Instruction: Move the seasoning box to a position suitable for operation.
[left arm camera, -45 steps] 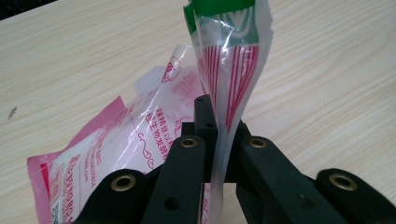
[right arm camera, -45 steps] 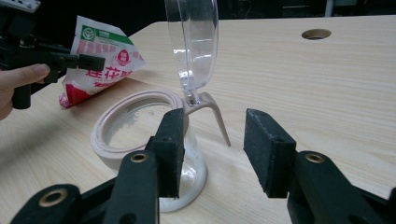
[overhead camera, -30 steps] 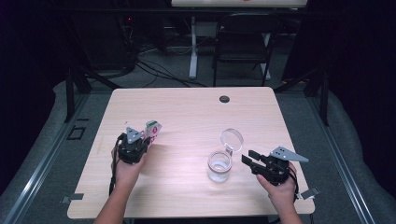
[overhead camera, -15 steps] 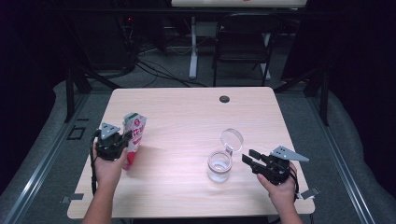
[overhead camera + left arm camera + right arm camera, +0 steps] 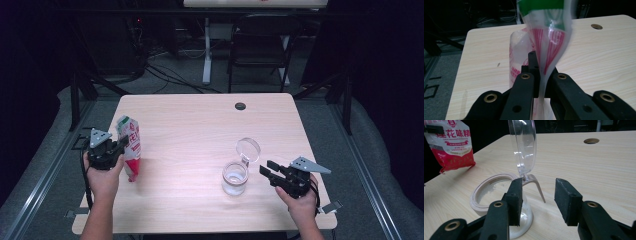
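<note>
A red, white and green plastic pouch point(image 5: 132, 160) stands upright near the table's left edge, and my left gripper point(image 5: 121, 144) is shut on its side. In the left gripper view the jaws point(image 5: 539, 67) pinch the pouch point(image 5: 549, 37) flat between them. A small glass jar point(image 5: 235, 178) sits right of centre with its clear flip lid point(image 5: 248, 149) swung up and open. My right gripper point(image 5: 266, 169) is open just right of the jar, not touching it. In the right gripper view the jar point(image 5: 499, 192) and lid point(image 5: 522, 147) lie just beyond the open jaws point(image 5: 537, 197), and the pouch point(image 5: 452, 145) shows far left.
The light wooden table point(image 5: 200, 125) has a round cable hole point(image 5: 240, 106) near its far edge. A dark chair point(image 5: 260, 45) and cables stand on the floor behind the table.
My left hand has carried the pouch leftward, away from the jar, and brought it from a tilt to upright. The right gripper and the jar have kept still.
</note>
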A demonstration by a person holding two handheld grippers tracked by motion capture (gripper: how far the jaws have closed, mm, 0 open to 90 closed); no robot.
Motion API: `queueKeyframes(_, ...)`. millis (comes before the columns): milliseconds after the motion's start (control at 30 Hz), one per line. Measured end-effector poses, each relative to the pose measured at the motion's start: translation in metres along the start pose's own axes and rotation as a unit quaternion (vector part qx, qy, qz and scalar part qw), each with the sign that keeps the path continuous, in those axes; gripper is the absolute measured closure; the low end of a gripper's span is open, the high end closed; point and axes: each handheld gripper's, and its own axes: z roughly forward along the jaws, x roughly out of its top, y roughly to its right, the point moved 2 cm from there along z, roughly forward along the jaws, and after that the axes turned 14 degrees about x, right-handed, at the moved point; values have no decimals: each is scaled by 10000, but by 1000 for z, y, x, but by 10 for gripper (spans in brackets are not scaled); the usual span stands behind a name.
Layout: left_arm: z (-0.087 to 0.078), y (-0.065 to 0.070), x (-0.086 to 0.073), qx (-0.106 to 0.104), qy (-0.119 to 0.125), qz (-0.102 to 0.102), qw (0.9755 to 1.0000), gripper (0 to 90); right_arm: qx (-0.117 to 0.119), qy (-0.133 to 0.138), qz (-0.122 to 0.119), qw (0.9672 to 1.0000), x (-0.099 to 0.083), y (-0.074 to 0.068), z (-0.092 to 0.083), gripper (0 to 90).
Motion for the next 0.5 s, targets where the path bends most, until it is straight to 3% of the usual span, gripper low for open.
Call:
queueKeyframes(300, -12, 2, 10, -31, 148, 54, 9999, 900, -42, -10, -26, 10000, 0, 0, -2, 580)
queueKeyframes(500, -15, 13, 14, -144, 148, 232, 9995, 900, -29, 12, -21, 10000, 0, 0, -2, 580)
